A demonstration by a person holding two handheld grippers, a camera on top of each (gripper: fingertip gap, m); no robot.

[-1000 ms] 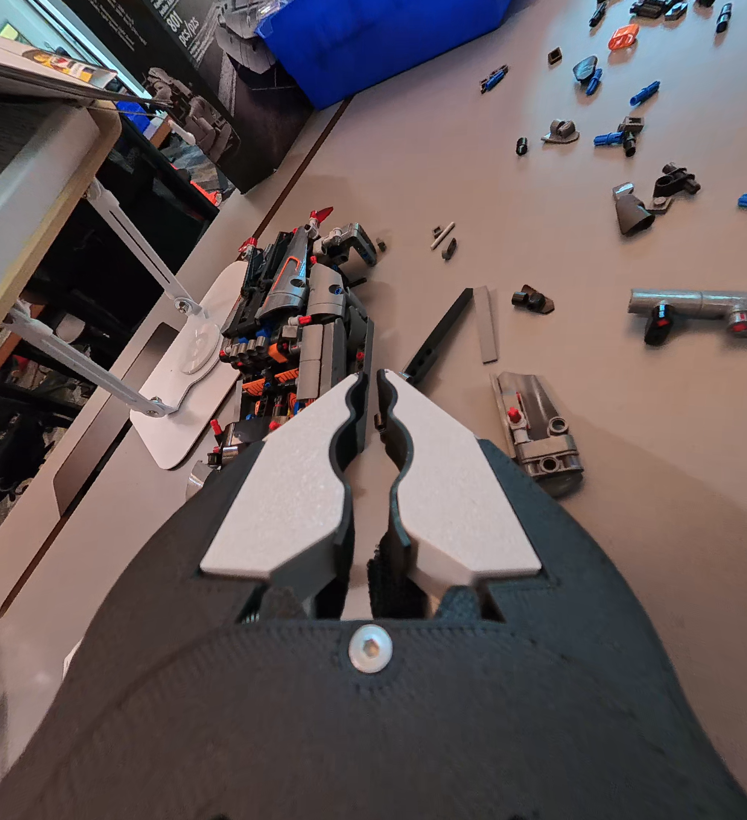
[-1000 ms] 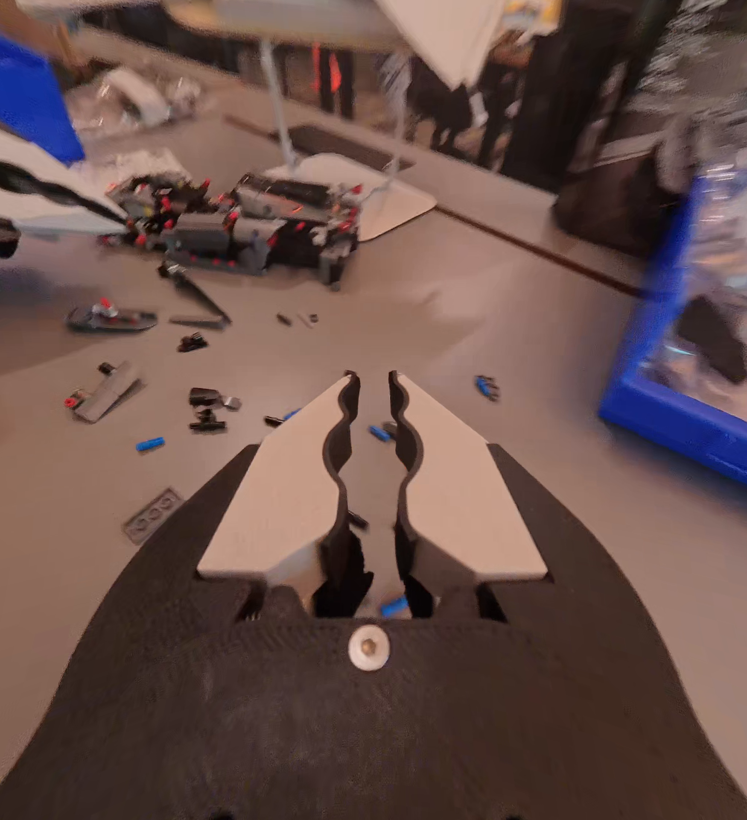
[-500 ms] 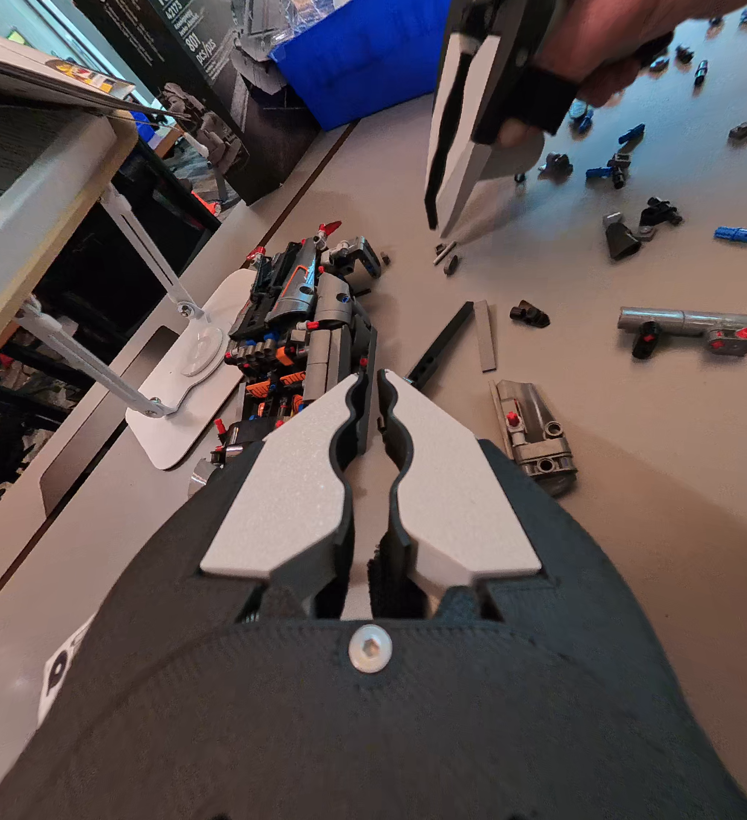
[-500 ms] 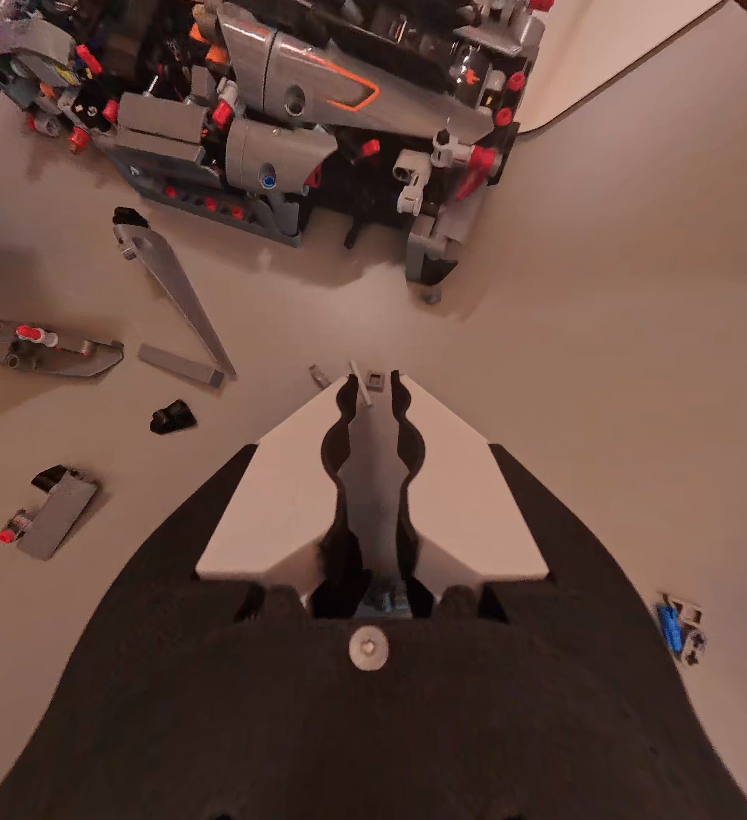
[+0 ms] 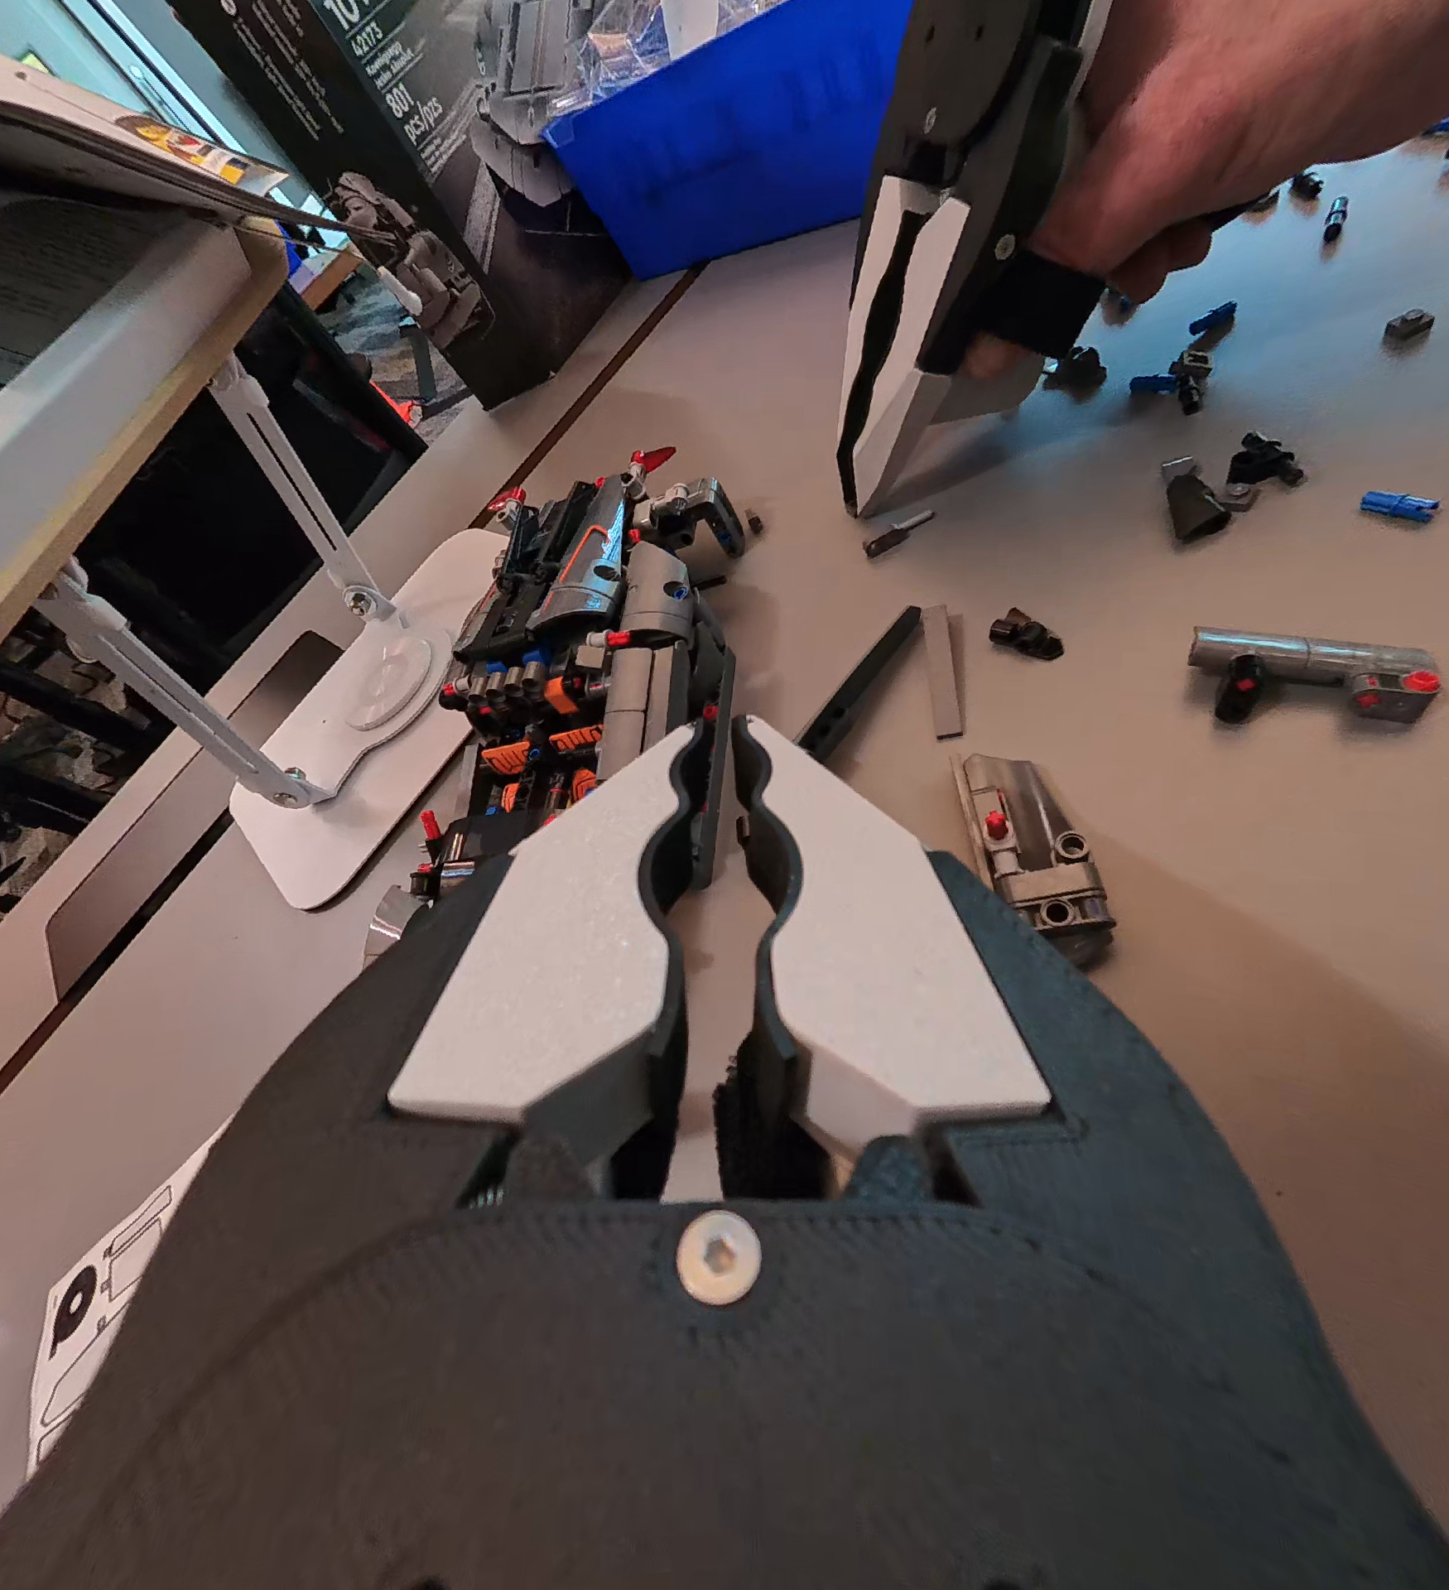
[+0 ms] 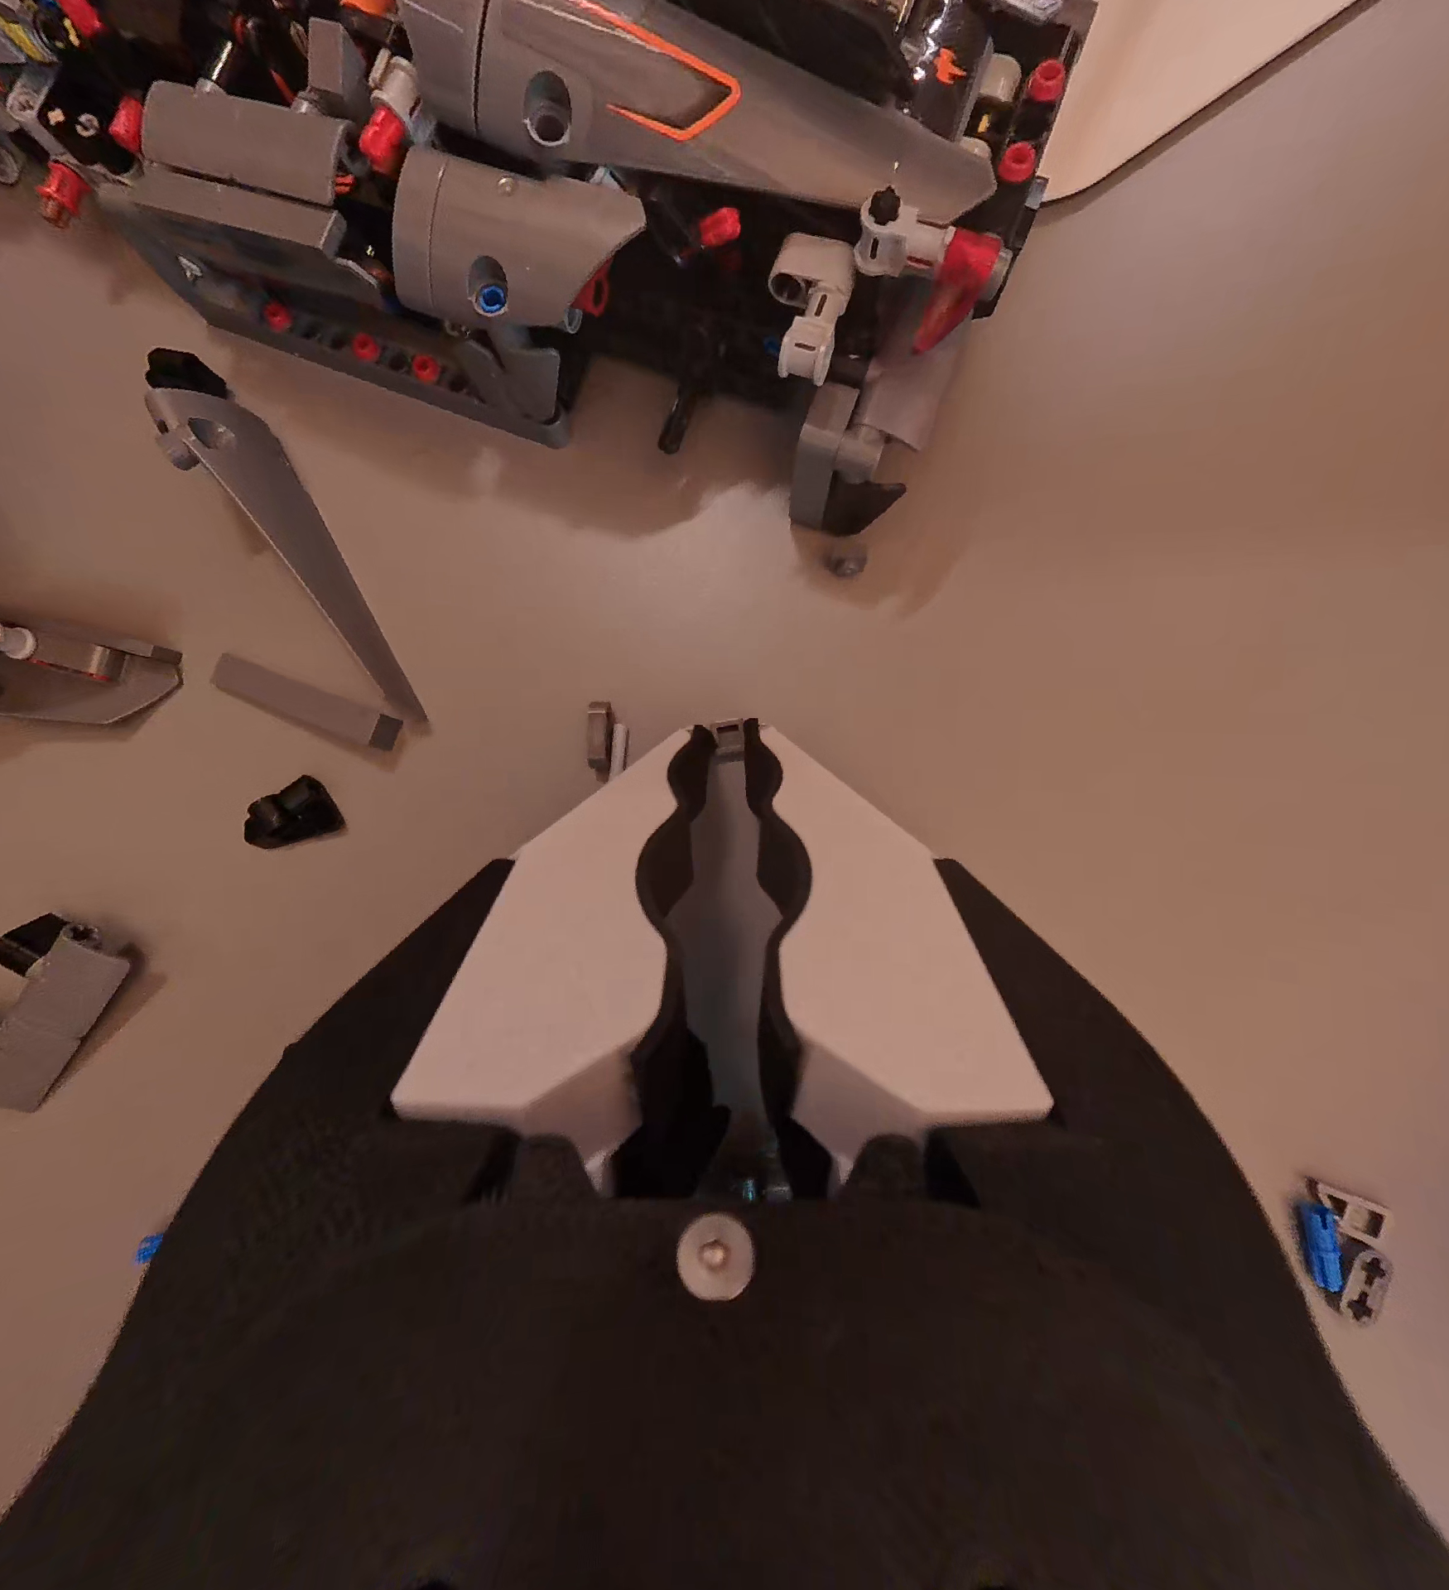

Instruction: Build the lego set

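Right gripper [image 6: 725, 731] at a small grey piece [image 6: 728, 738], near the part-built model [image 6: 549, 215].
Tips bracket the piece on the table [image 6: 1134, 688], jaws narrowly apart; left gripper [image 5: 717, 731] likewise apart, empty. Risk: a tiny piece may skid or flip from uneven closing.

The counter [image 6: 1134, 602] is smooth and faintly glossy, the half-built model [image 6: 532, 172] is hard shiny grey and black plastic with red pins, and the right tool [image 6: 727, 731] has a rough, layered matt black shell with smooth pale plates
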